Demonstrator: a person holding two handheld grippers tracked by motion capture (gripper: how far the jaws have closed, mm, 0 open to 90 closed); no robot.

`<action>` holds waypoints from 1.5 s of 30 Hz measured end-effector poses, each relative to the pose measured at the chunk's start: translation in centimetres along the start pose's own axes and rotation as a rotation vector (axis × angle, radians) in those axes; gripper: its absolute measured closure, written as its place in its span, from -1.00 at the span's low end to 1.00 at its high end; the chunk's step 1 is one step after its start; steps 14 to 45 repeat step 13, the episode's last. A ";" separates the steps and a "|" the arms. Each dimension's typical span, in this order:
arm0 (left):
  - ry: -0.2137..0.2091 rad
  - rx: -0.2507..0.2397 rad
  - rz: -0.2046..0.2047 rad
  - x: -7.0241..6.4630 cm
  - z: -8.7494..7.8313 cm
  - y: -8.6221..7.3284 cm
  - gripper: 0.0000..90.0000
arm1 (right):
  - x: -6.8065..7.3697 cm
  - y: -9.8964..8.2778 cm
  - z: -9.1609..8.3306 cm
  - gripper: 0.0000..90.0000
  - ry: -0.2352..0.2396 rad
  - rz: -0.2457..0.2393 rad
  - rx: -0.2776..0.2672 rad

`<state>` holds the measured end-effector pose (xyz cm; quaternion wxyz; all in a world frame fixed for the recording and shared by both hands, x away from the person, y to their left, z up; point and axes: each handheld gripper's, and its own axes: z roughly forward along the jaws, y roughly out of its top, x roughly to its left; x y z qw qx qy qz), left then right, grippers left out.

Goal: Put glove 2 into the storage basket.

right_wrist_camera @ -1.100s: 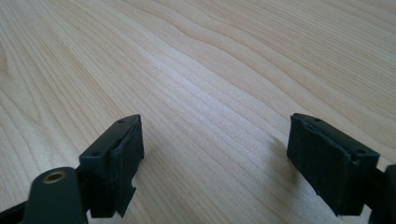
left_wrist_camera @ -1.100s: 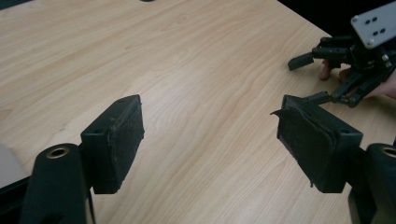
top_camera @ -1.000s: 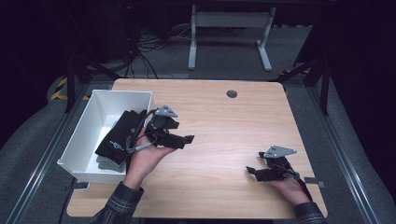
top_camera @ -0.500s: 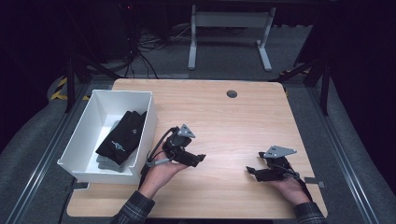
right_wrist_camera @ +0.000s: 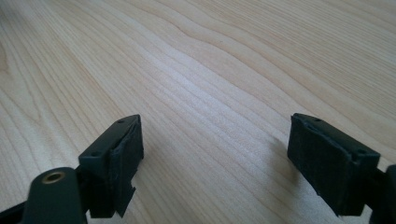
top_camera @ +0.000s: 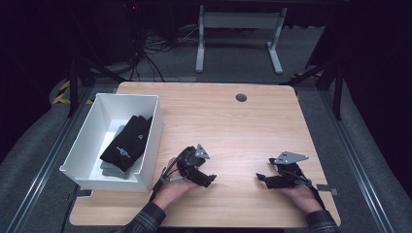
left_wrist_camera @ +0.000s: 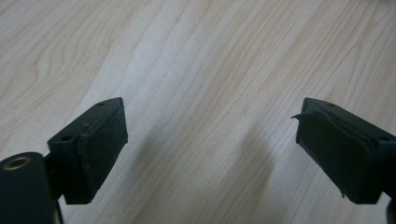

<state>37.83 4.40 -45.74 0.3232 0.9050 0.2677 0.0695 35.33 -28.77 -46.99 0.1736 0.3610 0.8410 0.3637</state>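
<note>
The black sock (top_camera: 127,142) lies in the white bin (top_camera: 87,145) on a grey one, so the job looks done: both grippers, left (top_camera: 208,180) and right (top_camera: 261,177), rest wide and empty on the table (top_camera: 233,126)

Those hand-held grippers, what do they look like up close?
Each gripper, left and right, is black with two blocky jaws, a grey three-cornered plate on top and a trailing cable. The pads look like worn black rubber. The person wears dark plaid sleeves.

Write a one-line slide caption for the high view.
Both grippers, left and right, rest open on the table; black cloth lies in the bin.
</note>
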 end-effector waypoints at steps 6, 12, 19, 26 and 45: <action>0.015 0.007 0.029 -0.1 1.0 -0.6 -0.96 | 0.0 0.0 0.0 -0.59 0.002 -0.003 -0.001; -0.004 -0.041 0.046 -0.2 1.2 -1.2 -1.00 | 0.0 0.0 0.0 -0.59 0.004 -0.004 -0.001; -0.004 -0.041 0.046 -0.2 1.2 -1.2 -1.00 | 0.0 0.0 0.0 -0.59 0.004 -0.004 0.000; -0.004 -0.041 0.046 -0.2 1.2 -1.2 -1.00 | 0.0 0.0 0.0 -0.59 0.004 -0.004 0.000; -0.004 -0.041 0.046 -0.2 1.2 -1.2 -1.00 | 0.0 0.0 0.0 -0.59 0.004 -0.004 0.000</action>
